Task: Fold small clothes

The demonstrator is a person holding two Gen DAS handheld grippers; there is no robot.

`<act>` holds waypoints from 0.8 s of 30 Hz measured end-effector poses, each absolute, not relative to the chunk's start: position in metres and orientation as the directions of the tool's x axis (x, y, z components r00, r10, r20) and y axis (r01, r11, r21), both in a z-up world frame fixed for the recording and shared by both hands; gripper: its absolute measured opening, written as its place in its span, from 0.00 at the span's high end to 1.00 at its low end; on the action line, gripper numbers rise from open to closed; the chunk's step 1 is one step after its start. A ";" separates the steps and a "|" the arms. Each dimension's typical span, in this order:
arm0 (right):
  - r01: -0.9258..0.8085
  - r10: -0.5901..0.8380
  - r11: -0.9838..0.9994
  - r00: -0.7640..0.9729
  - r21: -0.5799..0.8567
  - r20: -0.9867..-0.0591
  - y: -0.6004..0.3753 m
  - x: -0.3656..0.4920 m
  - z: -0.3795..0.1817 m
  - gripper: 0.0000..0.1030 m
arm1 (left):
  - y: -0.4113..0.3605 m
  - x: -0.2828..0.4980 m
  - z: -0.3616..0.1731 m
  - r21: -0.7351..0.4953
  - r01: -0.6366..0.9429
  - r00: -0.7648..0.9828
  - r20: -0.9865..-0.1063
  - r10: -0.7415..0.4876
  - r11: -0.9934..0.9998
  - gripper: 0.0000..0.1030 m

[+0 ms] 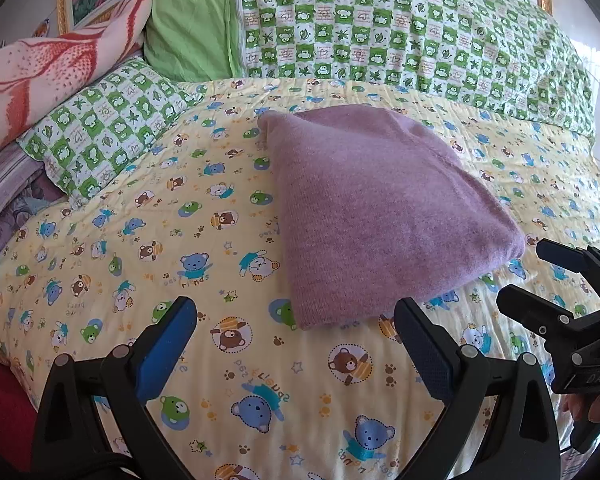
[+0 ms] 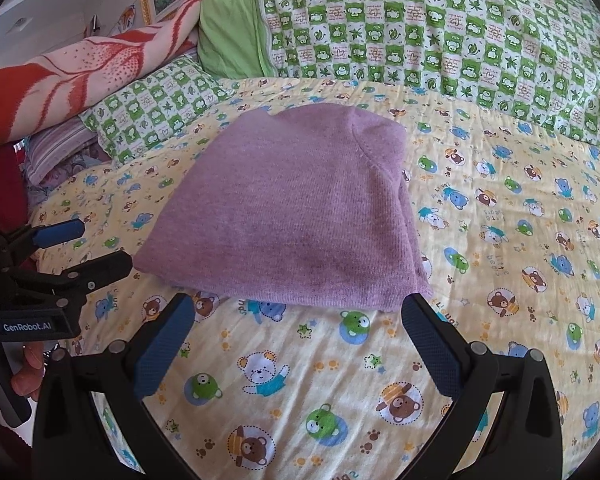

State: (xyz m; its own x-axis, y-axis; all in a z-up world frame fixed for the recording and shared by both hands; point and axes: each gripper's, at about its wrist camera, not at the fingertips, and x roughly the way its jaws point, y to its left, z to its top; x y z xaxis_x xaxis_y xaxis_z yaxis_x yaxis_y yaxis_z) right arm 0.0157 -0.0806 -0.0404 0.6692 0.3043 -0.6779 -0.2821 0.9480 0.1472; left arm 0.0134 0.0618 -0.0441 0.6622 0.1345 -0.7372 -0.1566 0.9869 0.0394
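We see the folded purple knitted garment (image 2: 288, 216) lying on the yellow bear-print bedsheet (image 2: 300, 360), just ahead of our left gripper (image 1: 296, 344) and right gripper (image 2: 296, 340), both jaws spread wide and empty. Pinching only the top layer risks undoing the fold on this soft bed.

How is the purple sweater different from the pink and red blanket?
The purple sweater is one plain colour; the pink and red blanket has red branch-like markings on pink. The purple sweater lies folded flat in the middle of the bear-print sheet; the blanket is bundled in a heap at the far left edge, over a green checked pillow. Both look soft, and neither the left gripper nor the right gripper touches either.
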 end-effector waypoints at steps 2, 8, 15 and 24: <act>-0.280 0.302 0.949 0.670 0.146 -0.678 -0.080 0.015 -0.040 0.00 | 0.062 0.013 -0.044 0.038 -0.156 0.661 -0.738 0.133 0.987 0.04; -0.280 0.303 0.949 0.670 0.148 -0.678 -0.080 0.015 -0.040 0.00 | 0.059 0.013 -0.044 0.034 -0.153 0.661 -0.740 0.128 0.988 0.04; -0.282 0.308 0.947 0.672 0.153 -0.674 -0.080 0.014 -0.038 0.00 | 0.059 0.013 -0.044 0.036 -0.148 0.659 -0.742 0.125 0.988 0.04; -0.279 0.308 0.948 0.670 0.155 -0.675 -0.079 0.014 -0.037 0.00 | 0.060 0.015 -0.046 0.035 -0.142 0.654 -0.747 0.120 0.989 0.03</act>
